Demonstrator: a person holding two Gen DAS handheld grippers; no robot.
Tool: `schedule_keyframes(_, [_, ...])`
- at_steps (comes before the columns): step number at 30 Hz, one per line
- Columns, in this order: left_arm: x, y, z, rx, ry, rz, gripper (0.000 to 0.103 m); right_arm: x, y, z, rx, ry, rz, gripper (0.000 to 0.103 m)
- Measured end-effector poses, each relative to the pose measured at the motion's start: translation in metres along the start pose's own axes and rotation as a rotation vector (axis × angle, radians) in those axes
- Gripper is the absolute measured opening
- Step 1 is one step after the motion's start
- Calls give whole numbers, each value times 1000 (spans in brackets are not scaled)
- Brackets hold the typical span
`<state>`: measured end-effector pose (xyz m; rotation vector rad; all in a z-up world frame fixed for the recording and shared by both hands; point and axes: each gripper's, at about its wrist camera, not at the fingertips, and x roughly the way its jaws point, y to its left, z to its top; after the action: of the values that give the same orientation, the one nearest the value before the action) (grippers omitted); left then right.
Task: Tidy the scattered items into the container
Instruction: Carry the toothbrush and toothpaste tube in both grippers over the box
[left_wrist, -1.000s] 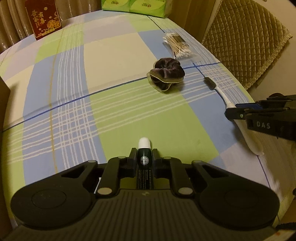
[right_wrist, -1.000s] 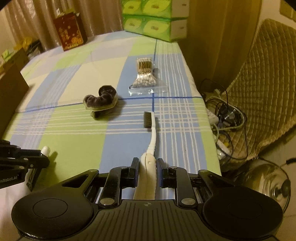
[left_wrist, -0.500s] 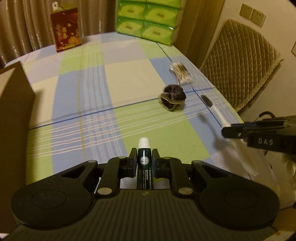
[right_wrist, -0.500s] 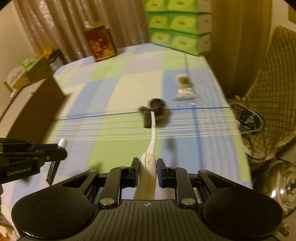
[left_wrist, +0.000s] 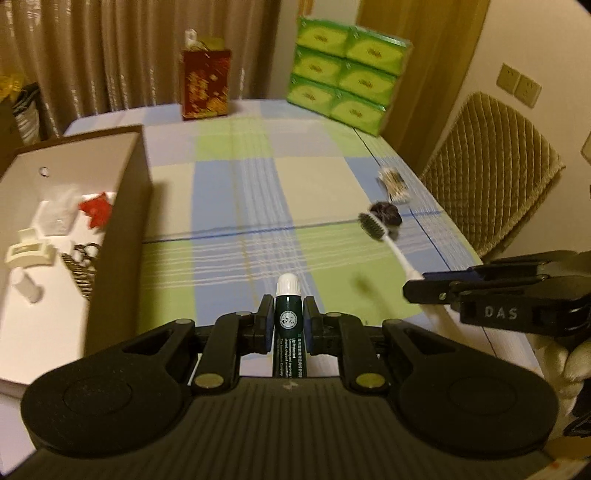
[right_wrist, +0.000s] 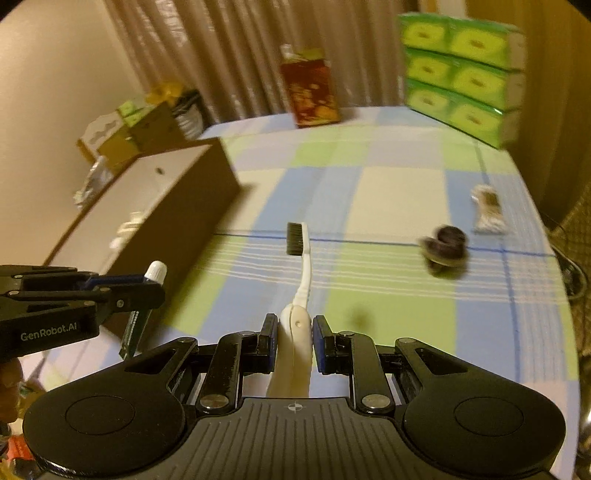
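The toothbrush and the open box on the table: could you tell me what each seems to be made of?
Toothbrush: likely plastic, smooth glossy white handle, dark bristles. Box: probably cardboard, with thin flat walls, matte brown outside, white inside.

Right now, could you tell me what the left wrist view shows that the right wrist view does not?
Only the left wrist view looks down into the cardboard box, showing a cream hair clip and a red item. Only the right wrist view shows clutter on the floor behind the box. Both show the lip balm tube, toothbrush, scrunchie and cotton swab packet.
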<state>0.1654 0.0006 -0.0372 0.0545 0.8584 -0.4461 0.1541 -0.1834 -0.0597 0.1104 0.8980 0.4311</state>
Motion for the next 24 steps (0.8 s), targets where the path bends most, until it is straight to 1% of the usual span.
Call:
schedule_keyframes(11, [-56, 56, -8, -63, -71, 65, 12, 18, 76, 17, -110, -10, 108, 17])
schedule_keyframes(21, [-92, 124, -10, -138, -124, 138, 12, 46, 149, 43, -197, -40, 217, 17])
schedule_keyframes(24, [-100, 143, -8, -146, -141, 169, 12, 57, 171, 53, -220, -51, 245, 17])
